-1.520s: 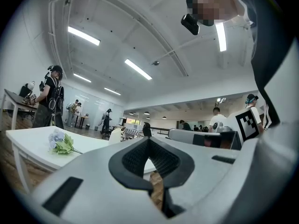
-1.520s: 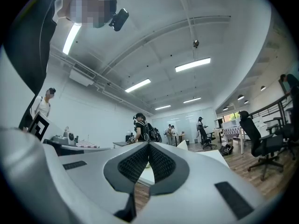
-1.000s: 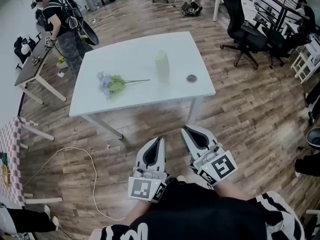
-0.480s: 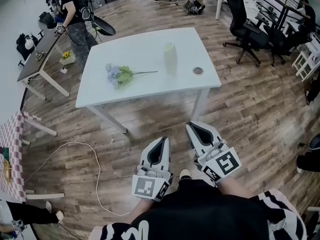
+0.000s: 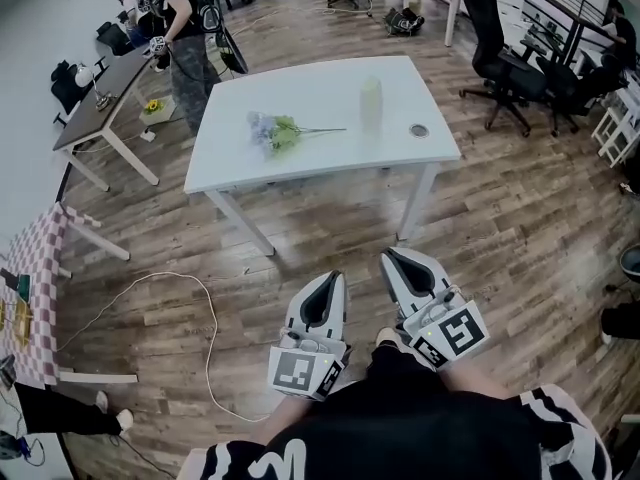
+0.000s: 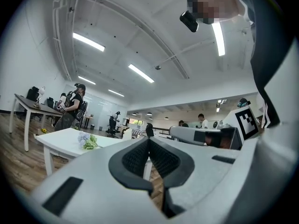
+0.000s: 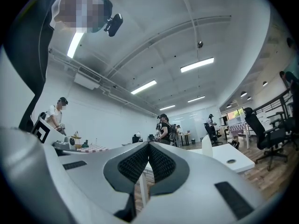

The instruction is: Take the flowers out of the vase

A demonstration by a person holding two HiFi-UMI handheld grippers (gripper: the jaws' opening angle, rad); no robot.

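White table (image 5: 330,160), lilac-and-green flowers (image 5: 272,131), pale cream vase (image 5: 371,103), brown plank floor (image 5: 500,218), pink-checked tablecloth (image 5: 38,268)

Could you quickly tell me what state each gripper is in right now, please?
Left gripper: jaws closed, holding nothing.
Right gripper: jaws closed, holding nothing.

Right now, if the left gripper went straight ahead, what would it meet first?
Likely the table's near edge: the left gripper points across open floor toward it. Height is hard to judge, so it might pass just over the top.
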